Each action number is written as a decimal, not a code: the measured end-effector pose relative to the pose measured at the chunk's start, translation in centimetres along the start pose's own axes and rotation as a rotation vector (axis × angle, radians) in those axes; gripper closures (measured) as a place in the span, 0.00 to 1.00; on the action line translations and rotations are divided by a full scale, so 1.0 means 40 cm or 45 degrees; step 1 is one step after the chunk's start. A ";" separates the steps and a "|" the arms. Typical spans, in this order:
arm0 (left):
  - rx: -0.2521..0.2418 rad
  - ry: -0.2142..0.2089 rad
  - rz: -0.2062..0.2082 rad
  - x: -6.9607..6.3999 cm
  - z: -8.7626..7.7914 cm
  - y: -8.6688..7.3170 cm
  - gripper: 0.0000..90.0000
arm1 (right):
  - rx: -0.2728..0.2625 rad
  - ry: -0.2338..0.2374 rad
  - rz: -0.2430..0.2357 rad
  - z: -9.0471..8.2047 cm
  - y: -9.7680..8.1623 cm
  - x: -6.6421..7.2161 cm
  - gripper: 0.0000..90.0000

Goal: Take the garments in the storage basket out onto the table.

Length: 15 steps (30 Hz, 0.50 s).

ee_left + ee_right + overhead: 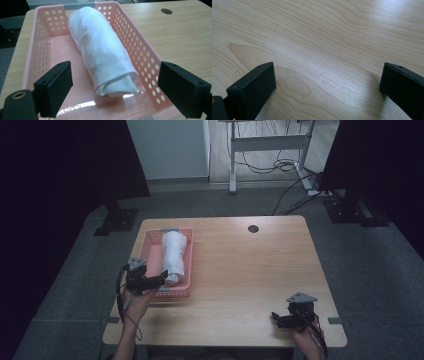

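Left gripper view shows towel (100,50) edges inside basket (40,50).

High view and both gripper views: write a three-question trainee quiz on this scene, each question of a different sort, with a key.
1. True or false: the rolled white cloth lies inside the pink basket.
2. Which claw is at the basket's near end? A) left claw B) right claw
3. Fill in: the right claw hangs over bare ____ tabletop.

Key
1. True. The roll lies lengthwise in the basket.
2. A. Its jaws stand wide apart, facing the roll's near end.
3. Wooden. Its jaws are also open, with nothing between them.
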<state>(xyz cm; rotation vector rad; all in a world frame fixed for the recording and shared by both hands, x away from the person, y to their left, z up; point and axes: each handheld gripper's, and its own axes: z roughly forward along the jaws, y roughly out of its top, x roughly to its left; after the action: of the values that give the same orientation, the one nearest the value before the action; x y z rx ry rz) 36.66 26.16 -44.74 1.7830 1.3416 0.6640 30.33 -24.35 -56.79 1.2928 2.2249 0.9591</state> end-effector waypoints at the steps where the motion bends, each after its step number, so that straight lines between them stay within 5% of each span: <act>1: 0.003 0.007 0.004 -0.001 0.007 0.005 0.13 | 0.000 0.000 0.000 0.000 0.000 0.000 0.00; 15: 0.040 0.035 -0.004 -0.004 0.102 0.067 0.13 | 0.000 0.001 -0.001 0.000 0.000 0.000 0.00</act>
<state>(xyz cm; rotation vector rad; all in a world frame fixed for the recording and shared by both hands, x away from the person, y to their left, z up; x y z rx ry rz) 41.28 24.54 -44.74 1.8022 1.3796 0.6715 30.34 -24.35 -56.79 1.2917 2.2255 0.9594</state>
